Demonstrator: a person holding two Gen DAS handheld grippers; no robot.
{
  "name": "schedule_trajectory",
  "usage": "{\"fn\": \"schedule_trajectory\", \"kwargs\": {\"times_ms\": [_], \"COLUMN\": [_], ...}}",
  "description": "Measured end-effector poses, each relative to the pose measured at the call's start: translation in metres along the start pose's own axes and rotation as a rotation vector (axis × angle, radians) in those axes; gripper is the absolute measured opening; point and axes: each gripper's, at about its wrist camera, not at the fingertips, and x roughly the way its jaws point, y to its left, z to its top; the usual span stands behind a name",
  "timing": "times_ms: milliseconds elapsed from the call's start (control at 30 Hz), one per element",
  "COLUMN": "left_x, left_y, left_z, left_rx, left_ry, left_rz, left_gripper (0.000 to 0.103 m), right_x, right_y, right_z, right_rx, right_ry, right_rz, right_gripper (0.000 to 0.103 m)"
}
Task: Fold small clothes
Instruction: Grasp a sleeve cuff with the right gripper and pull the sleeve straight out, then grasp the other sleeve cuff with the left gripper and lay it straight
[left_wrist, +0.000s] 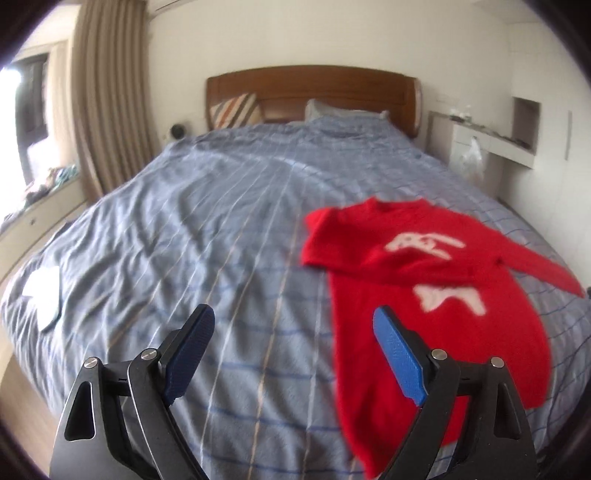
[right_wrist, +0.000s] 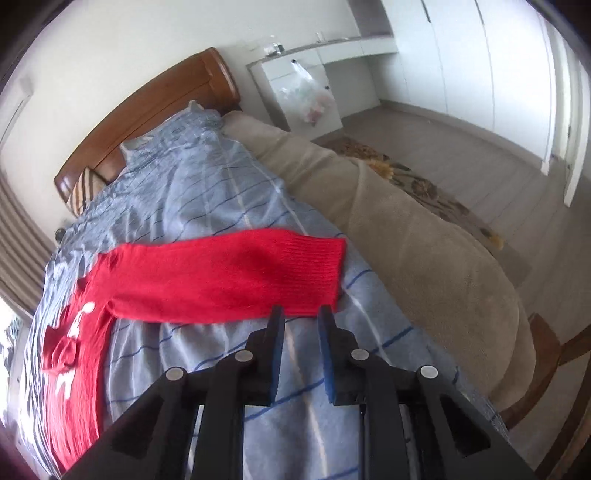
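Sweater (left_wrist: 424, 280), red, flat on striped duvet (left_wrist: 207, 229); white lettering blurred, hem cut off. Left gripper (left_wrist: 295, 325) wide apart, empty. Right gripper (right_wrist: 301, 314) slightly parted beside sleeve cuff (right_wrist: 317, 273), holding nothing.

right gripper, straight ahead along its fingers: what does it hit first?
Most likely the red sweater's sleeve, near its ribbed cuff. The right gripper sits slightly open with nothing between the pads, tips at the sleeve's near edge; depth is unclear, so the striped bedcover just before it is possible.

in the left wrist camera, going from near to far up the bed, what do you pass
left gripper, open and empty → red sweater spread on the blue striped duvet → grey pillow → wooden headboard
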Motion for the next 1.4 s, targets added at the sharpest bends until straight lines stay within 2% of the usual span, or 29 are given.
{"fn": "schedule_trajectory", "kwargs": {"times_ms": [33, 133, 200, 267, 300, 433, 567, 667, 700, 733, 767, 867, 933, 1000, 1100, 1200, 1300, 1367, 1400], "left_x": [0.007, 0.051, 0.08, 0.114, 0.127, 0.165, 0.182, 0.191, 0.193, 0.195, 0.196, 0.187, 0.182, 0.177, 0.166, 0.159, 0.159, 0.158, 0.157], "left_y": [-0.016, -0.078, -0.116, -0.145, -0.153, -0.182, -0.203, -0.214, -0.216, -0.217, -0.218, -0.202, -0.167, -0.114, -0.013, 0.092, 0.169, 0.203, 0.216], "left_z": [0.015, 0.039, 0.035, 0.029, 0.026, 0.014, 0.009, 0.012, 0.013, 0.015, 0.017, 0.034, 0.058, 0.083, 0.104, 0.099, 0.07, 0.046, 0.033], "left_rx": [0.063, 0.345, 0.524, 0.65, 0.687, 0.787, 0.834, 0.831, 0.822, 0.806, 0.783, 0.629, 0.449, 0.253, -0.02, -0.25, -0.384, -0.433, -0.462], "left_ry": [0.006, 0.112, 0.132, 0.19, 0.221, 0.32, 0.336, 0.339, 0.34, 0.347, 0.354, 0.314, 0.278, 0.229, 0.154, 0.128, 0.163, 0.194, 0.208], "left_rz": [-0.051, -0.189, -0.21, -0.225, -0.233, -0.27, -0.288, -0.301, -0.308, -0.321, -0.327, -0.365, -0.361, -0.326, -0.171, 0.068, 0.317, 0.437, 0.473], "left_gripper": [0.094, 0.095, 0.093, 0.085, 0.078, 0.077, 0.075, 0.06, 0.047, 0.022, 0.005, 0.004, 0.003, 0.003, 0.003, 0.003, 0.003, 0.003, 0.003], "right_x": [-0.007, -0.018, -0.019, -0.017, -0.016, -0.022, -0.019, -0.016, -0.015, -0.015, -0.015, -0.017, -0.019, -0.021, -0.021, -0.018, -0.015, -0.015, -0.015], "right_y": [0.011, 0.035, 0.049, 0.058, 0.061, 0.069, 0.07, 0.066, 0.065, 0.064, 0.064, 0.065, 0.066, 0.066, 0.068, 0.07, 0.075, 0.08, 0.084], "right_z": [-0.006, -0.027, -0.047, -0.064, -0.07, -0.079, -0.083, -0.086, -0.087, -0.087, -0.088, -0.088, -0.089, -0.09, -0.09, -0.092, -0.094, -0.097, -0.097], "right_rx": [-0.032, -0.09, -0.116, -0.134, -0.135, -0.107, -0.094, -0.053, -0.045, -0.041, -0.039, -0.047, -0.052, -0.054, -0.056, -0.054, -0.066, -0.089, -0.104], "right_ry": [-0.01, -0.018, -0.009, 0.013, 0.026, 0.015, 0.003, 0.014, 0.014, 0.013, 0.01, -0.002, -0.011, -0.02, -0.026, -0.022, -0.015, -0.015, -0.015], "right_rz": [0.014, 0.056, 0.082, 0.101, 0.111, 0.154, 0.151, 0.157, 0.158, 0.157, 0.154, 0.145, 0.14, 0.137, 0.132, 0.133, 0.129, 0.123, 0.118], "right_gripper": [0.021, 0.026, 0.027, 0.027, 0.027, 0.027, 0.027, 0.028, 0.028, 0.028, 0.029, 0.03, 0.033, 0.035, 0.035, 0.035, 0.035, 0.035, 0.035]}}
